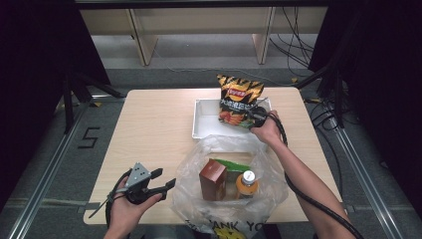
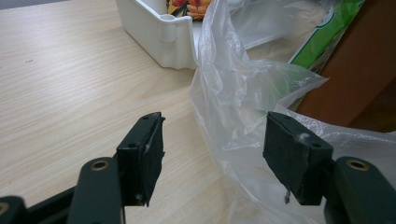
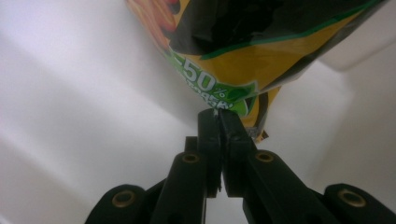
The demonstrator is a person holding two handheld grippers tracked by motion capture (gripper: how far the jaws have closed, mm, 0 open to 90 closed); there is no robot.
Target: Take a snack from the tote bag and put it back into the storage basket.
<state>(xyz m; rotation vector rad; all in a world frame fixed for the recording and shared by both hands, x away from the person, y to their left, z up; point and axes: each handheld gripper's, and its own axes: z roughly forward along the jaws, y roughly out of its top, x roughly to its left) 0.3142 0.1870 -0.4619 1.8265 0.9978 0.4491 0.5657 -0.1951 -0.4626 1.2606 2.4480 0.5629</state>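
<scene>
The yellow-and-black foil chip bag (image 1: 239, 100) is being lowered into the white plastic bin (image 1: 201, 119), right gripper (image 3: 218, 115) clamped on its corner; next, release (left gripper (image 2: 212, 154) gapes idle).

This is looking like a lab or recording studio rather than a home. A small wooden table (image 1: 154, 134) is standing alone at the centre of the frame, with black curtains (image 1: 35, 55) hanging at the left and right edges, metal rails (image 1: 45, 169) running along the grey floor on both sides, and a "5" (image 1: 88, 138) marked on the floor at the left. Loose cables (image 1: 298, 50) are lying at the upper right, and plain wooden benches (image 1: 199, 25) are lining the top.
</scene>
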